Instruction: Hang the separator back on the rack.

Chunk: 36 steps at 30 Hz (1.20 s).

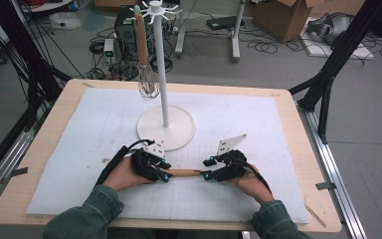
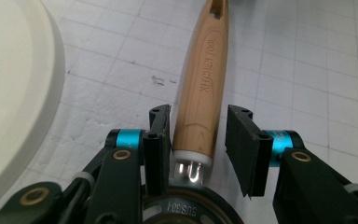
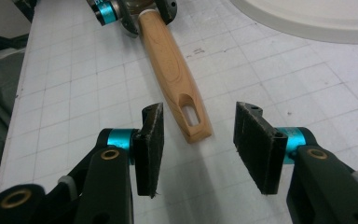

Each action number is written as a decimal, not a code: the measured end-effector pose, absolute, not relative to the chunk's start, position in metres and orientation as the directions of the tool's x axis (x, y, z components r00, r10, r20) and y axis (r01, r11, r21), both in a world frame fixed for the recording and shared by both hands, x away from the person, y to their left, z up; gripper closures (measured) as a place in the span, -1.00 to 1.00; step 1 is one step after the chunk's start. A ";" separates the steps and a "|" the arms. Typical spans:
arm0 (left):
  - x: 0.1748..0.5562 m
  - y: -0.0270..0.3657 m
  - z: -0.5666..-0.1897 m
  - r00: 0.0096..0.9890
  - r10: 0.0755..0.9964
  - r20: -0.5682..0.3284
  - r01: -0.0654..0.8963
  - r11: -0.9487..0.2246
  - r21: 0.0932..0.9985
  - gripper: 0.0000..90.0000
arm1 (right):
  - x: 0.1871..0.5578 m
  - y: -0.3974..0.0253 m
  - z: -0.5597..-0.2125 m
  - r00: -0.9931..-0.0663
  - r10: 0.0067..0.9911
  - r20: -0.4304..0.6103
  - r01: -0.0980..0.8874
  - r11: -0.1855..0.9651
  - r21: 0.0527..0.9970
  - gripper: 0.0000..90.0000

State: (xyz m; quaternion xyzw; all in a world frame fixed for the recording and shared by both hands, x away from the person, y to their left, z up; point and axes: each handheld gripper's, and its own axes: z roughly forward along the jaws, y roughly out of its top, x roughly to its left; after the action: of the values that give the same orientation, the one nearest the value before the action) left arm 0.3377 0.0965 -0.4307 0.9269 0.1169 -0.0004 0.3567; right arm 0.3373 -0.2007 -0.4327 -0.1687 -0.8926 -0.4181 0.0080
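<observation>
A utensil with a wooden handle [image 1: 183, 173] lies flat on the white gridded mat [image 1: 258, 129], between my two grippers. My left gripper [image 1: 165, 170] is open around the handle's metal-collar end. In the left gripper view the handle [image 2: 203, 88] runs between the jaws of the left gripper [image 2: 200, 114]: the left pad is close against it, the right pad stands apart. The utensil's steel part [image 2: 182, 211] is mostly hidden under that gripper. My right gripper [image 1: 207, 168] is open at the other end. The handle's slotted tip [image 3: 191, 116] lies just inside the open jaws of the right gripper [image 3: 200, 112].
A white stand [image 1: 166, 127] with a round base and top hooks stands behind the grippers; a wooden-handled whisk [image 1: 148, 84] hangs from it. Its base edge [image 2: 9, 93] is close to my left gripper and also close to my right gripper [image 3: 307, 14]. Cables and boxes lie beyond the table.
</observation>
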 end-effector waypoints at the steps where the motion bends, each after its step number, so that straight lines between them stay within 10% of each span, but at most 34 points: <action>1: 0.337 0.095 -0.432 0.972 0.217 -0.086 0.220 -0.725 0.653 0.36 | 0.337 -0.201 -0.433 -0.943 0.295 0.155 0.308 0.595 0.742 0.17; 36: 0.328 0.093 -0.430 0.981 0.195 0.019 0.138 -0.758 0.638 0.51 | 0.339 -0.200 -0.435 -0.937 0.308 0.165 0.325 0.595 0.735 0.15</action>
State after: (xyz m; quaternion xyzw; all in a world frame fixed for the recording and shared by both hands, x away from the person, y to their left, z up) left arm 0.3276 0.0929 -0.4304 0.9365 0.0888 0.0423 0.3366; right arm 0.3391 -0.1997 -0.4355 -0.1775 -0.8929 -0.4137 0.0103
